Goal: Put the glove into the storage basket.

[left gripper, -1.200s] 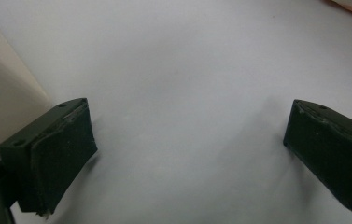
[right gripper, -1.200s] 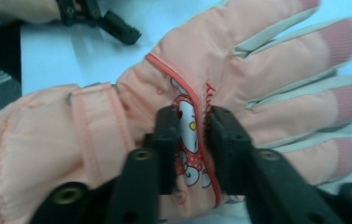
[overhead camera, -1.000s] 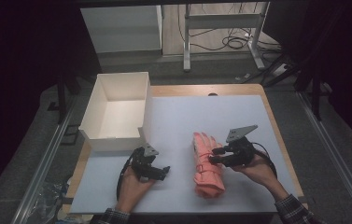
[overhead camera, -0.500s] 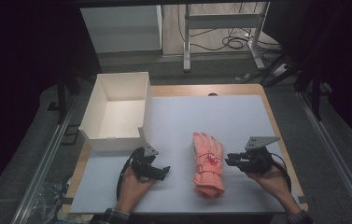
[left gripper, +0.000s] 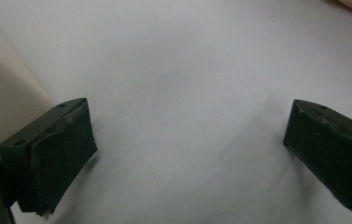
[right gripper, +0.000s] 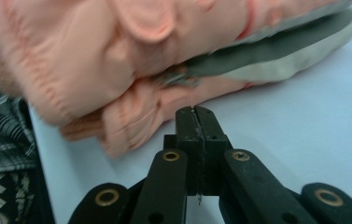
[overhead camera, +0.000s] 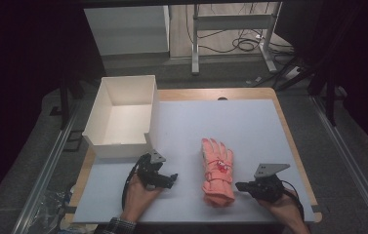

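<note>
A pair of pink gloves [overhead camera: 216, 171] lies stacked on the pale mat, fingers pointing away from me. In the right gripper view the gloves [right gripper: 131, 60] lie just beyond the jaws, showing a grey palm side. My right gripper [overhead camera: 239, 185] rests low on the mat just right of the glove cuffs. Its jaws have just been closing and now meet, shut [right gripper: 196, 113], with nothing between them. My left gripper [overhead camera: 171, 180] sits on the mat to the left of the gloves. It is open [left gripper: 187, 135], with bare mat between its pads.
An open white box [overhead camera: 123, 142] stands at the table's left, just behind the left gripper; its wall [left gripper: 1, 102] shows beside the left jaw. The mat [overhead camera: 230, 122] stretches free behind the gloves. A plaid sleeve [right gripper: 1, 154] lies near the glove cuffs.
My right gripper has moved off the gloves, to the right and toward the near edge, sinking to the mat, and its jaws have come together. The left gripper has stayed put.
</note>
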`<control>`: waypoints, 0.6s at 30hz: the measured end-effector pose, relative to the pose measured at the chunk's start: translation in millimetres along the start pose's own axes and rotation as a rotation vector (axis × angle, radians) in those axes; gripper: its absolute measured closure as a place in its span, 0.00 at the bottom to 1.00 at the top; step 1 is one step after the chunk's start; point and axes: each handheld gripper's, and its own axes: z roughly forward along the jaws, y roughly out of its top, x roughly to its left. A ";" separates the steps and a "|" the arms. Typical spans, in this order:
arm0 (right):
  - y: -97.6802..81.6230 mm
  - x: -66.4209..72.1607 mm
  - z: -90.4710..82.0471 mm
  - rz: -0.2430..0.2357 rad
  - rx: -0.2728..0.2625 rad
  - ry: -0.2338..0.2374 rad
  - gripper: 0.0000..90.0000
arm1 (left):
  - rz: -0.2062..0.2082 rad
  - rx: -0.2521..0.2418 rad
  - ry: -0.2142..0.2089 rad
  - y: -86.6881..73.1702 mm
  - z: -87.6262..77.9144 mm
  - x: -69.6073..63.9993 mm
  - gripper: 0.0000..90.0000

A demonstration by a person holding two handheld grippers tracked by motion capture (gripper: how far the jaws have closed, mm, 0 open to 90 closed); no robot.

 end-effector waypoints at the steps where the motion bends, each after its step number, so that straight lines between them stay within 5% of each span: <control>1: -1.5 2.6 1.6 -0.004 0.007 0.002 0.99 | 0.003 0.000 0.000 0.1 0.0 0.2 0.02; 18: 4.3 26.9 27.9 -0.062 0.034 0.053 0.99 | 0.001 -0.001 -0.001 0.1 0.1 0.2 0.02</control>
